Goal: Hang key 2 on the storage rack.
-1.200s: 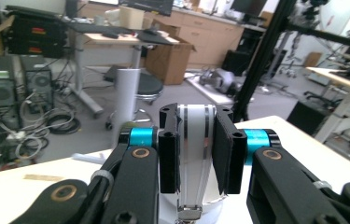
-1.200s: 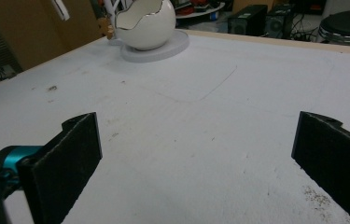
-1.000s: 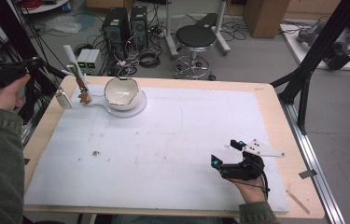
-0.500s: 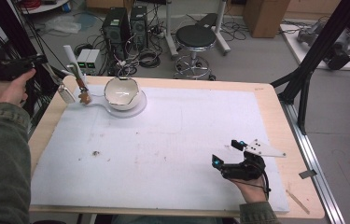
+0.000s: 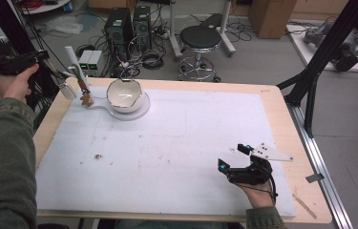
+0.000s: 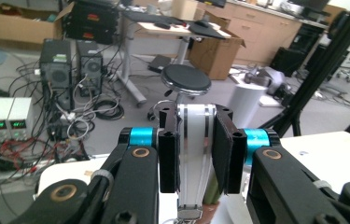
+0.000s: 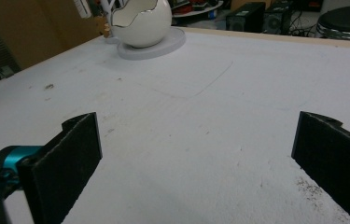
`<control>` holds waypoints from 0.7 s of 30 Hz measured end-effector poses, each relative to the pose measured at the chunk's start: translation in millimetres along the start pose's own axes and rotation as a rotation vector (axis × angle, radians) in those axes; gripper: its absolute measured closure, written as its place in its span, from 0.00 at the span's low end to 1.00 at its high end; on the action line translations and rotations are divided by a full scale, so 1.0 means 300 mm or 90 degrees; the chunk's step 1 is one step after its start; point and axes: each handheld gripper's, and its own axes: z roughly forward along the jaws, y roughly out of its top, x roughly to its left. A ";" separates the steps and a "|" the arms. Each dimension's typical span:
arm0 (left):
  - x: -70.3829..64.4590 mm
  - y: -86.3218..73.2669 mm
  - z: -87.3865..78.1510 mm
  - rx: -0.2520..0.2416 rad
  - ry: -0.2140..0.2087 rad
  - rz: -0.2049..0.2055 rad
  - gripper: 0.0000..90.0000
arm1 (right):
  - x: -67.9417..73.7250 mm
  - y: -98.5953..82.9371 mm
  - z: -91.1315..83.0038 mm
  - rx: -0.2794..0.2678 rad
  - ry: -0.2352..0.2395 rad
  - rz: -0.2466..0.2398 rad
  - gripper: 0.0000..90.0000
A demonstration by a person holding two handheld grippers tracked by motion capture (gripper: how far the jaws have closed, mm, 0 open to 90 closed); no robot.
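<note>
A white egg-shaped bowl [image 5: 125, 94] with a jagged rim stands on a round white base [image 5: 141, 110] at the table's far left; the right gripper view has this bowl [image 7: 142, 21] far ahead. Beside it an upright white-handled utensil [image 5: 73, 57] ends in a brown tip [image 5: 87, 99] on the table. My left gripper [image 5: 70, 80], held off the table's far left corner, is shut on that white handle [image 6: 196, 154]. My right gripper [image 5: 233, 157] rests near the front right, open, its jaws wide apart over bare white mat [image 7: 196, 121].
A white mat [image 5: 176, 133] covers the wooden table. Dark crumbs [image 5: 98, 156] lie at the left middle. A thin wooden stick [image 5: 305, 206] lies by the front right edge. A stool [image 5: 200, 38] and computers stand beyond the far edge.
The left hand and its gripper body have shifted a little up and to the right; the utensil stays by the bowl. The right gripper has not moved.
</note>
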 end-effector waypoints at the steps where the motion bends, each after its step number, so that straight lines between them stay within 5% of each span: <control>1: 0.006 -0.002 0.002 0.002 0.007 -0.003 0.82 | 0.001 -0.001 -0.002 0.002 -0.001 0.002 0.00; 8: 0.033 0.001 0.009 -0.028 0.022 -0.029 0.82 | -0.001 -0.006 -0.003 0.002 -0.004 0.000 0.01; 21: -0.013 0.064 0.047 -0.019 0.041 0.014 0.82 | -0.006 -0.011 -0.009 0.004 -0.009 0.005 0.00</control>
